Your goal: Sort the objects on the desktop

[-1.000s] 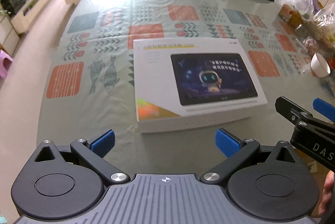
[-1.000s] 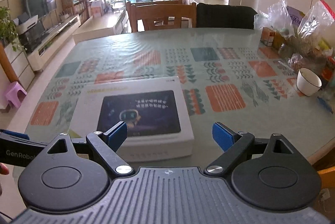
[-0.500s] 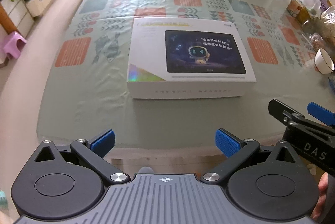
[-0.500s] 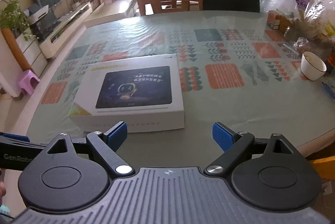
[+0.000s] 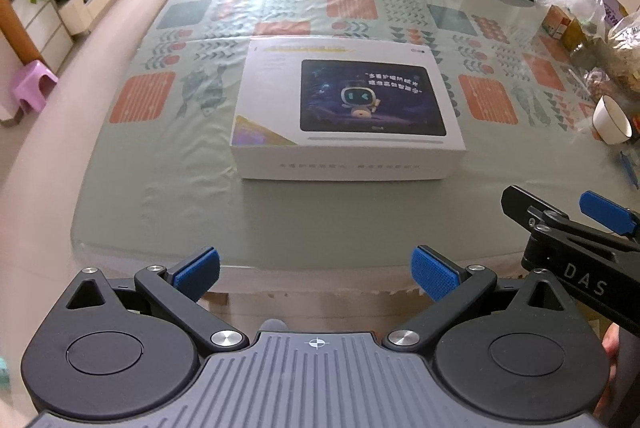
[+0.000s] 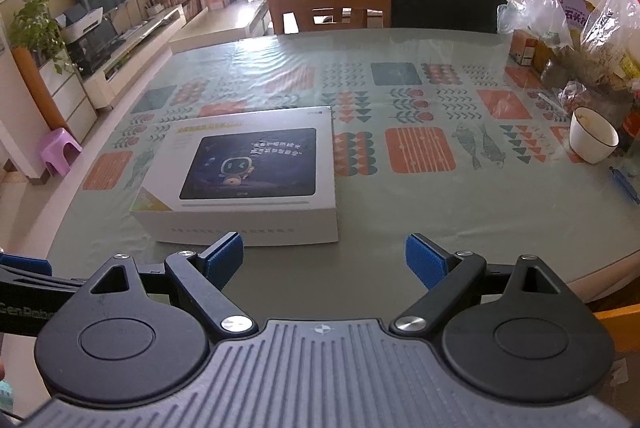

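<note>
A flat white tablet box (image 5: 344,111) with a robot picture on its lid lies in the middle of the table (image 5: 280,220); it also shows in the right wrist view (image 6: 244,175). My left gripper (image 5: 316,272) is open and empty, held at the table's near edge, well short of the box. My right gripper (image 6: 324,258) is open and empty, just in front of the box's near right corner. The right gripper also shows at the right of the left wrist view (image 5: 568,220).
A white bowl (image 6: 592,133) stands at the table's right side, with plastic bags and packets (image 6: 580,39) behind it and a blue pen (image 6: 624,183) near the edge. Wooden chairs (image 6: 328,5) stand at the far side. A purple stool (image 6: 58,149) sits on the floor at left.
Both grippers have pulled back toward the table's near edge, so the box looks farther away. Both stay open and empty.
</note>
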A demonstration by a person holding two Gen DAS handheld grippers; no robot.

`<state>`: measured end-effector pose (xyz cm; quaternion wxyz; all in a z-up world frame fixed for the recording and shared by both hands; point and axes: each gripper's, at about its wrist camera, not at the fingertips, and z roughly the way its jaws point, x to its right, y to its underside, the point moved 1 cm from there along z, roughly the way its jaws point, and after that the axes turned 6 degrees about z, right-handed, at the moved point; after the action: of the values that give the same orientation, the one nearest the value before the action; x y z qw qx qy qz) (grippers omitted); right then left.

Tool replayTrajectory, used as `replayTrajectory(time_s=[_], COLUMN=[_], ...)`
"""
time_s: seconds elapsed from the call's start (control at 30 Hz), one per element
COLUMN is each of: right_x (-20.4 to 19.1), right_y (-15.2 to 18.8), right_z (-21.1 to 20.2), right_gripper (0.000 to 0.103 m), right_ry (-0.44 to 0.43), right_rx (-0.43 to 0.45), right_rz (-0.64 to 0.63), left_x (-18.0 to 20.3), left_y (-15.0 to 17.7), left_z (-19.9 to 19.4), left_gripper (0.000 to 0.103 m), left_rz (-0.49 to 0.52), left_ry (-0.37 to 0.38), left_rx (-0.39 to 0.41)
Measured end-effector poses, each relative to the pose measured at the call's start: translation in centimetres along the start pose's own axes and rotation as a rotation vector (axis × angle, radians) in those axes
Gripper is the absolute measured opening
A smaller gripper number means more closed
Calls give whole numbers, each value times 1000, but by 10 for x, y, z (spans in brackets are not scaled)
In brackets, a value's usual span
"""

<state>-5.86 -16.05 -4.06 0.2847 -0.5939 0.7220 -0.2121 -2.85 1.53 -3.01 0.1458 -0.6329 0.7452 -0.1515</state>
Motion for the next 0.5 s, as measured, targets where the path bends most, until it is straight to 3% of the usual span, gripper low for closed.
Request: replayTrajectory(time_s=[0.5], right_x=[0], right_y=[-12], right_z=[1], right_gripper=[103], right_ry=[-12], right_rx=[3], right_rz=[-33], left_x=[2], left_y=[-6], left_z=[-3], left_gripper=[103], left_rz=[-32], left_ry=[19], left_rx=[8])
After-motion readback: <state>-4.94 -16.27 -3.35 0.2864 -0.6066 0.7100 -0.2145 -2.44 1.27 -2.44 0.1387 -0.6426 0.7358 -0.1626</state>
